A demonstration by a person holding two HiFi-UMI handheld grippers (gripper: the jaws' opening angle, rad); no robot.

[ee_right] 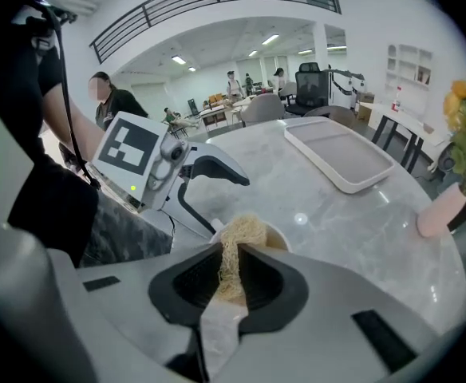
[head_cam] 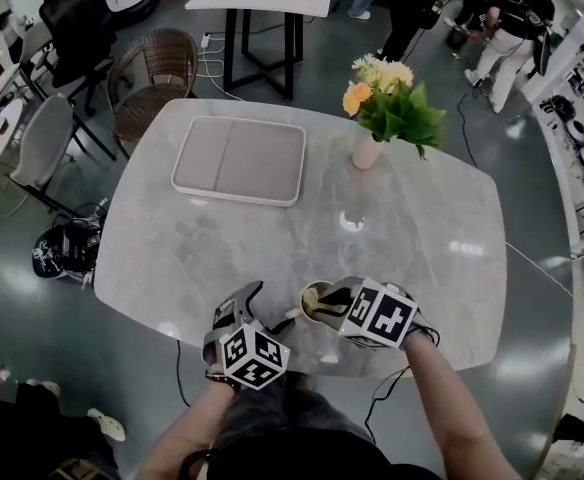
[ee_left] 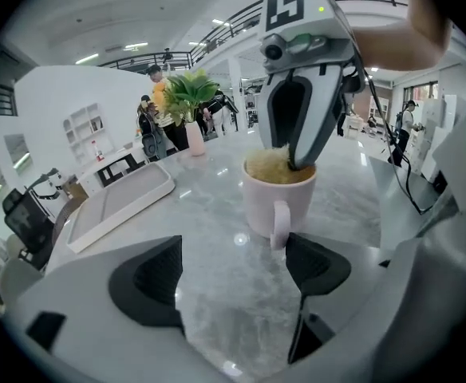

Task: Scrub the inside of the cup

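Right gripper pinches a straw-coloured scrubber down into the pale cup, near the grey marble table's front edge. Left gripper gapes empty by its handle. Beyond: tray, flowers, open office.

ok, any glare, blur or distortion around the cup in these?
Head view: ceiling-light glare spots on the marble table; the cup is half hidden by the right gripper. Left gripper view: heavy fisheye with dark corners, but the cup is sharp. Right gripper view: same fisheye; the fibrous scrubber pinched in the jaws is sharp and blocks most of the cup.
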